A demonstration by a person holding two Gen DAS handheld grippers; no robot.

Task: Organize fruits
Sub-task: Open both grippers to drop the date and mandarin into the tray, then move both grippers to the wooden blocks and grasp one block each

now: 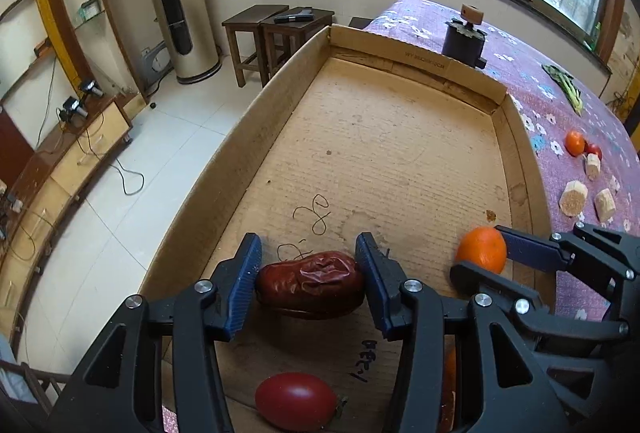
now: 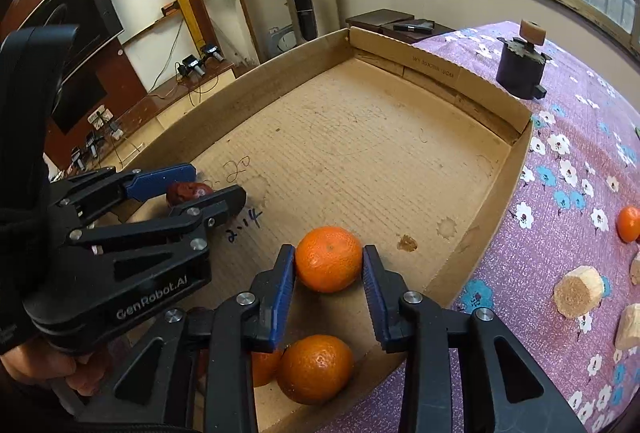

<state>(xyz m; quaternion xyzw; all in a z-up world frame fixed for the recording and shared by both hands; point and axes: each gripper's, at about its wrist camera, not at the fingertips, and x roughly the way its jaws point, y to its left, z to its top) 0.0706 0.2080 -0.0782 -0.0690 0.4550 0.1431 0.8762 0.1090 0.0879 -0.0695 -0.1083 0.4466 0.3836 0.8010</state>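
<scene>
While a wrinkled dark-red dried date (image 1: 310,283) sits clamped in the left gripper (image 1: 308,273) jaws, the right gripper (image 2: 329,273) jaws grip a round orange tangerine (image 2: 329,259), both inside the shallow brown cardboard tray (image 1: 240,153) on the purple floral bed (image 2: 568,193).

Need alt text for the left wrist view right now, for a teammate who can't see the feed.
The left gripper is closed on a wrinkled red date just over the cardboard tray. Beside it, the right gripper pinches an orange; a red tomato lies below.
</scene>
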